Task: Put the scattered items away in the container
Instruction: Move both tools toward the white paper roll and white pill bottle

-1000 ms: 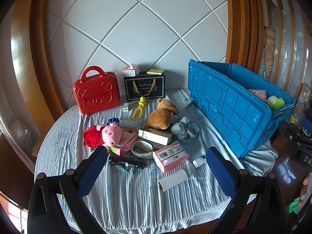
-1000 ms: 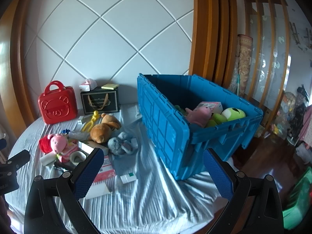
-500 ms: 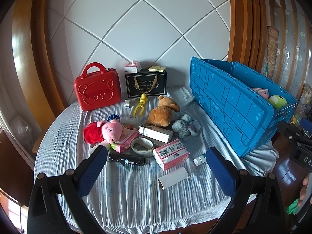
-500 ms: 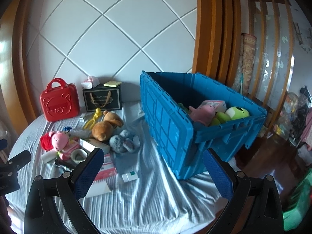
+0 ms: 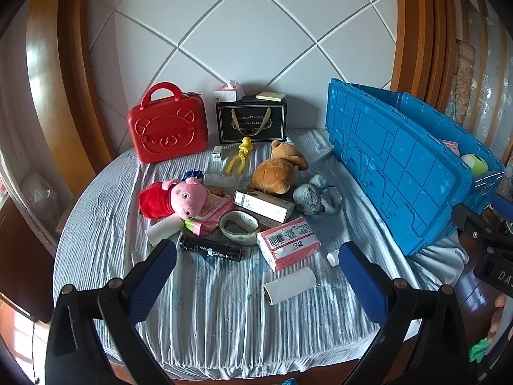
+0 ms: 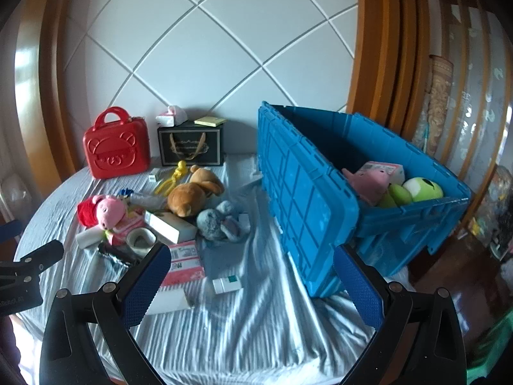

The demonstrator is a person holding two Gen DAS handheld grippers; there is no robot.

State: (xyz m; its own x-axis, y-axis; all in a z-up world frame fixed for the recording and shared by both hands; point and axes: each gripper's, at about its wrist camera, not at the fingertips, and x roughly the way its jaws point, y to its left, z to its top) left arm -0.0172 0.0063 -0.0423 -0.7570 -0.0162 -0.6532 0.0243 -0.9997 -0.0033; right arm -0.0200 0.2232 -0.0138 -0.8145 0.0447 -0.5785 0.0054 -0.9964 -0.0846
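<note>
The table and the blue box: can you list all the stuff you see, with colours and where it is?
Crate: 1, blue, table's right side.
Plush toys in crate: 2, pink and green.
Pig plush: 1, pink and red, left of pile.
Bear plush: 1, brown, middle.
Grey plush: 1, beside the bear.
Case: 1, red, back left.
Gift bag: 1, black, at back.
Pink packet: 1, front.
Left gripper: open, empty.
Right gripper: open, empty.

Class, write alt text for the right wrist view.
An open tool hovers, empty, over a cloth-covered table beside a blue crate already holding plush toys. More toys and boxes, including a brown bear, lie scattered left of it.
</note>
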